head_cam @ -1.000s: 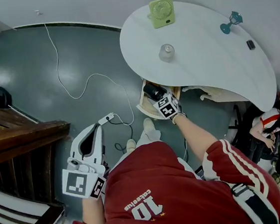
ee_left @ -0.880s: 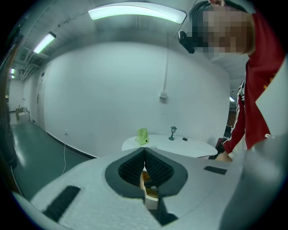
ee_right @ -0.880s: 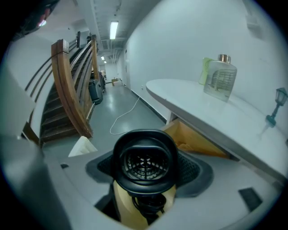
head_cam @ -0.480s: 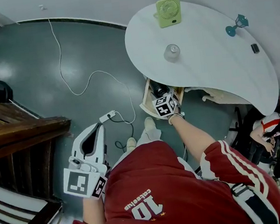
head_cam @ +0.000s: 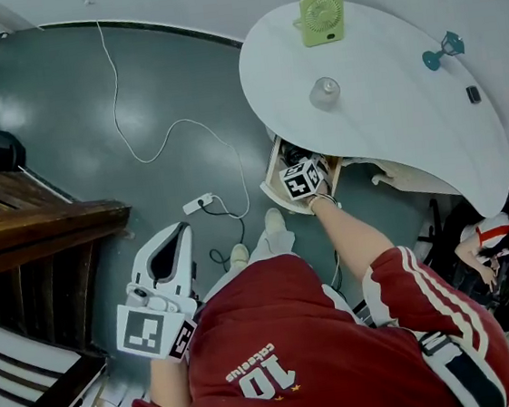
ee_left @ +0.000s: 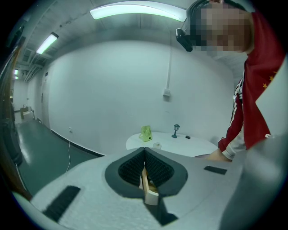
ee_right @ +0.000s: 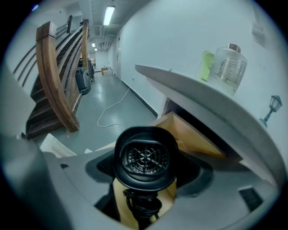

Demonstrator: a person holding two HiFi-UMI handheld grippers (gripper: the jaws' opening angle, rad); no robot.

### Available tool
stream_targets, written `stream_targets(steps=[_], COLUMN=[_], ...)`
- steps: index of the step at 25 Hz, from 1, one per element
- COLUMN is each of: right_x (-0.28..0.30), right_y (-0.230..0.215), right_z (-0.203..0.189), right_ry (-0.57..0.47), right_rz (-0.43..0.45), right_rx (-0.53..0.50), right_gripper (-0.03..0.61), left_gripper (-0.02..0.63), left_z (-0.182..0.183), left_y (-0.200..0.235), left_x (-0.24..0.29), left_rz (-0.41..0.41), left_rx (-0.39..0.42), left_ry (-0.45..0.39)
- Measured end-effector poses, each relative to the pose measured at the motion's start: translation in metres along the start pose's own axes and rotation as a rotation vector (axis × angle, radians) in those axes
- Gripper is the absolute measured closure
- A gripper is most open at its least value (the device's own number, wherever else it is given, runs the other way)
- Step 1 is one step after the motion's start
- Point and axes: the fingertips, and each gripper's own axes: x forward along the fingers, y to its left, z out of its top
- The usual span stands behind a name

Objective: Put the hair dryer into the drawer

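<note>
Well, under the big white round table the light wooden drawer stands open. The left gripper, closed and empty, hangs near the person, well apart from it. The right gripper squeezes the black hair dryer just over the drawer. I'd go lower, tuck the black cord in, then let go.

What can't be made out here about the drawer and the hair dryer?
Inside of the drawer: in the head view the table and the right gripper cover it; in the right gripper view the hair dryer blocks it.
Hair dryer handle: in the right gripper view, hidden behind its own barrel.
Small dark item on the table: in the head view, too small to name.
</note>
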Motion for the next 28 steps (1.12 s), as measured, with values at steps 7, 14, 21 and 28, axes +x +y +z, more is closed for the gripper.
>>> stream_targets(steps=[7, 14, 21, 28], right_x=[0.019, 0.033, 0.021, -0.002], right_y=[0.011, 0.008, 0.006, 0.013], right_z=[-0.009, -0.020, -0.027, -0.014], right_ry=[0.041, 0.122, 0.125, 0.098], right_rz=[0.009, -0.005, -0.001, 0.005], right_rx=[-0.087, -0.177, -0.209, -0.265], right_gripper=[0.218, 0.221, 0.235, 0.242], left_gripper=[0.615, 0.615, 0.615, 0.615], left_z=[-0.003, -0.012, -0.009, 0.001], left_y=[0.007, 0.018, 0.022, 0.024], left_x=[-0.010, -0.020, -0.021, -0.021], left_rz=[0.037, 0.070, 0.055, 0.009], left_rx=[-0.007, -0.029, -0.041, -0.033], left_ry=[0.007, 0.018, 0.000, -0.043])
